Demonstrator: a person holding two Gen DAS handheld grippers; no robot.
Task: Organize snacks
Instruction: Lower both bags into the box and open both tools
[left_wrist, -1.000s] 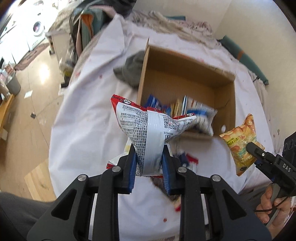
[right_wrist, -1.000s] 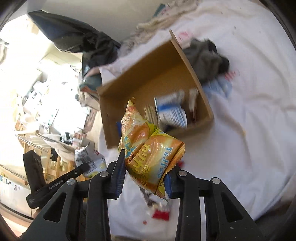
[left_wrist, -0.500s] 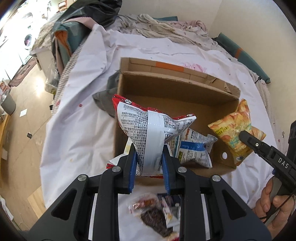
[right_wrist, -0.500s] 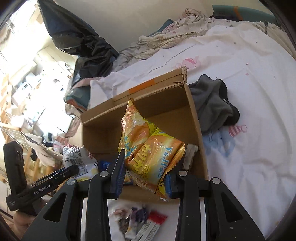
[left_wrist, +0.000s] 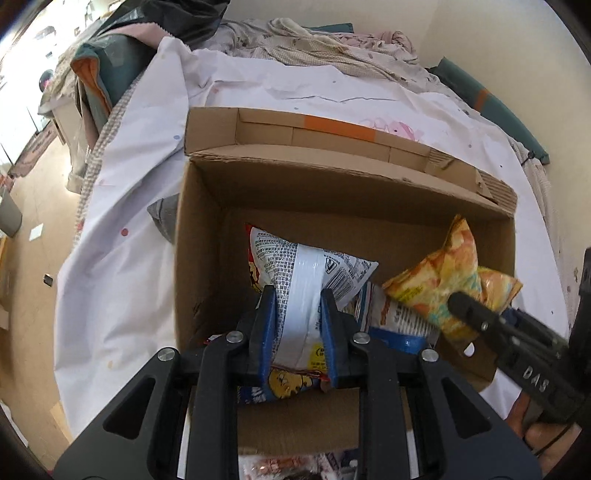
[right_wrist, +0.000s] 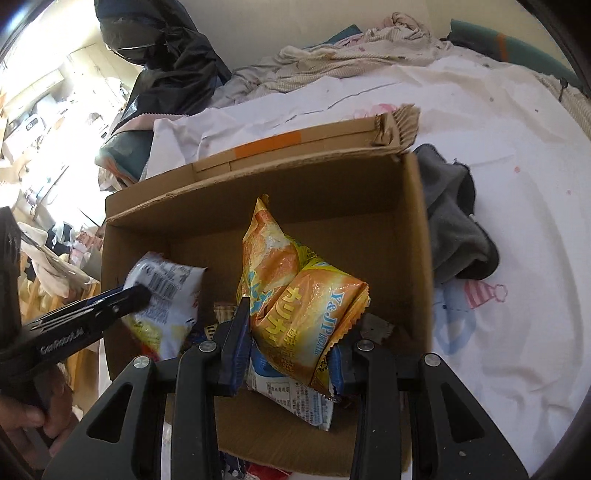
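Crinkly foil: left hand-held gripper (left_wrist: 297, 317) pinches white snack bag (left_wrist: 310, 273) | right hand-held gripper (right_wrist: 291, 343) clamps orange packet (right_wrist: 299, 295) | corrugated cardboard box (left_wrist: 199, 236) seemingly below

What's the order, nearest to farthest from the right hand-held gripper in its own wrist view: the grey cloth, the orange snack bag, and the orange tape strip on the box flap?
1. Orange snack bag, clamped in the right hand-held gripper.
2. Grey cloth, right of the box.
3. Orange tape strip, on the far flap.

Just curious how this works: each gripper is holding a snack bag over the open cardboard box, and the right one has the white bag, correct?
Not quite. The right gripper holds the orange bag; the white bag is in the left gripper, as both wrist views show. Both hang over the cardboard box.
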